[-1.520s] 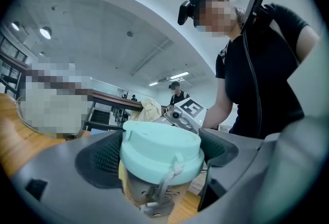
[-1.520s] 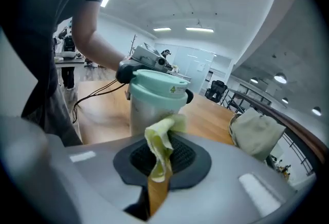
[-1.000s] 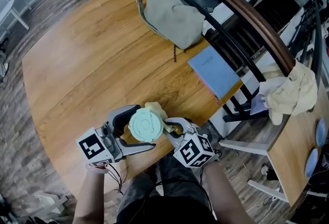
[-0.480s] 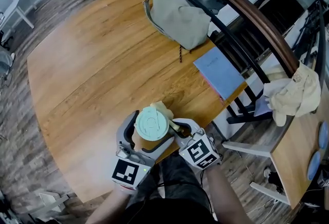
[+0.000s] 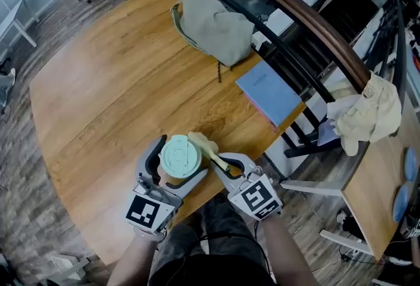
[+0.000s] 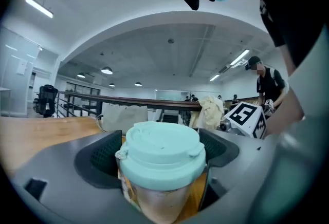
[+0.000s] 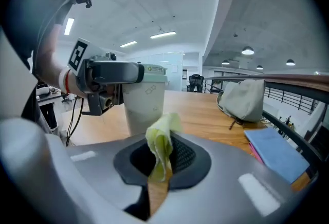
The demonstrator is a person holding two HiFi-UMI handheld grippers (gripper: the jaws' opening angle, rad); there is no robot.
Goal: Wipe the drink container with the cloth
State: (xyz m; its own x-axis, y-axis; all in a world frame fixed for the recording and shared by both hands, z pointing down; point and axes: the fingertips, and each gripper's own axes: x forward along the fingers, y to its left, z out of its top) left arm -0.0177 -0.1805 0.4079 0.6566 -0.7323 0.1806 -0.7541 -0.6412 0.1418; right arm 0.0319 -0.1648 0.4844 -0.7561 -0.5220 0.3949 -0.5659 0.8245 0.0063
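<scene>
Head view: near the front edge of the wooden counter (image 5: 111,94), the left gripper (image 5: 178,164) has its jaws wrapped round the drink container (image 5: 180,155), one jaw on each side just under the pale green lid. The right gripper (image 5: 222,165) comes in from the container's right with a pale yellow cloth (image 5: 202,143) bunched at its tip, just beside the lid's far-right edge. A grey-green bag (image 5: 213,25) and a blue notebook (image 5: 269,91) lie well apart from them, toward the far side.

Left gripper view: the jaws are clamped on the container, the ribbed pads pressing its body from both sides below the lid. It stands upright and centred between them. Whether its base rests on the counter is hidden.

Right gripper view: the jaws are together on a fold of the cloth, which sticks up out of them as a loose tuft. The container's pale side wall stands right behind the tuft, with the left gripper gripping it high up. Whether cloth and wall are touching cannot be told from here.

My reading is that the wipe itself is in hand, or just about to begin. The next move calls for pressing the tuft against the bare wall below the left jaws and stroking down or around it, while the left gripper keeps the container upright and steady
</scene>
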